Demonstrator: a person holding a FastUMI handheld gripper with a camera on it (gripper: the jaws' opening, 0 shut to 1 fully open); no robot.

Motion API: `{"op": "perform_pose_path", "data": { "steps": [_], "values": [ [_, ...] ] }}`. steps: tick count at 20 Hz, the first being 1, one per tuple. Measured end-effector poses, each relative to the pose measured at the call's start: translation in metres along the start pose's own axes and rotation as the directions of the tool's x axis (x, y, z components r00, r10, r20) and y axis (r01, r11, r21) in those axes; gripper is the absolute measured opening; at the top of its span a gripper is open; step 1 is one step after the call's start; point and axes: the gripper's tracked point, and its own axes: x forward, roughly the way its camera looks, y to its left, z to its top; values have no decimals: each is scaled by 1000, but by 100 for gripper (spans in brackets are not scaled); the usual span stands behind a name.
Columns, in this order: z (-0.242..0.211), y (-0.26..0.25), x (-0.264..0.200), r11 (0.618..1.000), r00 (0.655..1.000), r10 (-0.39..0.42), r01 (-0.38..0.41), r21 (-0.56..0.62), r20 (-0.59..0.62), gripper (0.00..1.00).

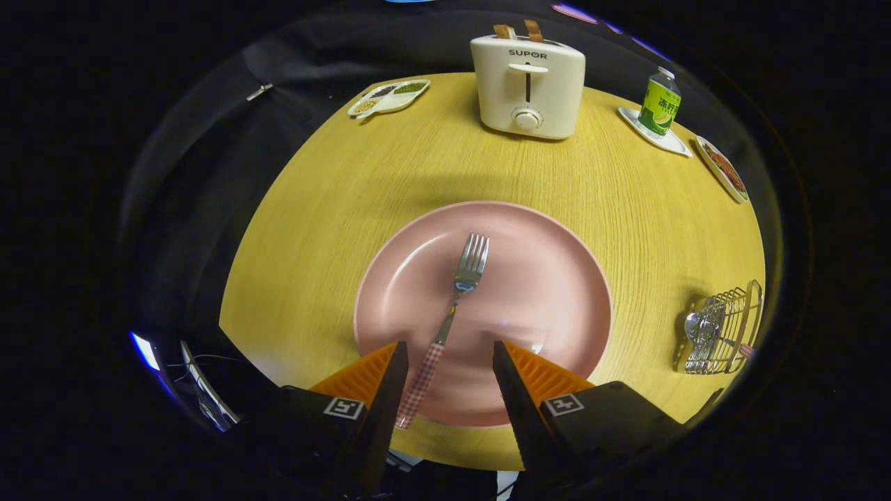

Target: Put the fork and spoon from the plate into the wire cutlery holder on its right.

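A pink plate (557,278) lies on the yellow wooden table just ahead of my fingers. On it rests a metal fork (459,292) with a red-checked handle, tines pointing away from me. Its handle end runs back between my two fingers, close to the left one. My gripper (449,351) is open, its tips hovering over the near part of the plate, and neither finger touches the fork. The wire cutlery holder (724,330) stands to the right of the plate near the table's edge. A spoon (691,327) is in it, bowl showing at its left side.
A white toaster (527,87) with two slices of bread stands at the far side of the table. A divided white dish (390,97) sits far left. A green bottle (660,104) on a white tray and a small dish of food (724,170) sit far right.
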Motion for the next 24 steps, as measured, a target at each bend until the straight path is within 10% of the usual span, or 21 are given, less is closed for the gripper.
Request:
{"op": "perform_pose_path", "data": {
  "steps": [4, 10, 24],
  "values": [
    [-14, 5, 8, 1000, 999, -10, 10, -7, -50, 69],
    [-28, -6, 13, 999, 993, -36, 38, 13, -112, 20],
    [-10, -74, -87, 995, 990, 66, -74, -60, -123, 12]
  ]
}}
